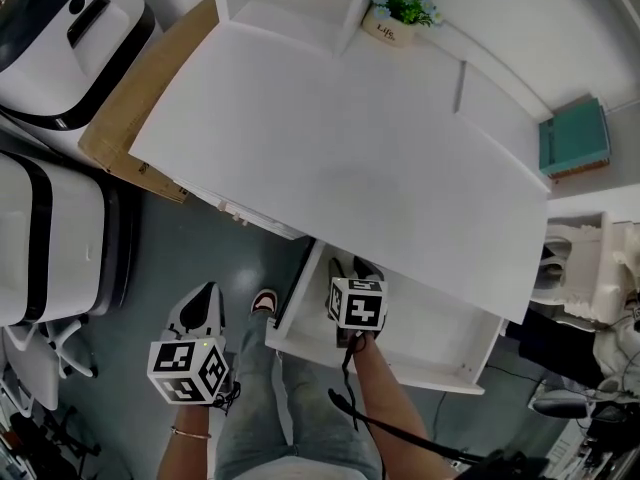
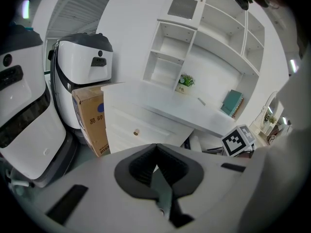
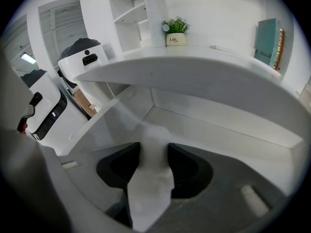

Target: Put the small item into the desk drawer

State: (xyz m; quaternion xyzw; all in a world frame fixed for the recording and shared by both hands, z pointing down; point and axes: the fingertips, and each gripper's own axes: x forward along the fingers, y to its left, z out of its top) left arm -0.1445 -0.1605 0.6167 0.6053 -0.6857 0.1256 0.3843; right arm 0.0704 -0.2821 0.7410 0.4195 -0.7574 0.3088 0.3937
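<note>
The white desk (image 1: 330, 138) has its drawer (image 1: 432, 334) pulled open under the front edge. My right gripper (image 1: 352, 268) reaches down into that drawer at its left end. In the right gripper view it (image 3: 154, 148) is shut on a small white soft item (image 3: 151, 171), held just above the drawer's bare white floor (image 3: 218, 130). My left gripper (image 1: 205, 296) hangs over the floor to the left of the drawer, away from the desk. Its jaws (image 2: 155, 152) are shut with nothing between them.
A cardboard box (image 1: 130, 118) and white appliances (image 1: 60, 48) stand left of the desk. A potted plant (image 1: 400, 8) and a teal book (image 1: 573, 138) rest on the desk top. The person's shoe (image 1: 263, 301) is beside the drawer's left corner.
</note>
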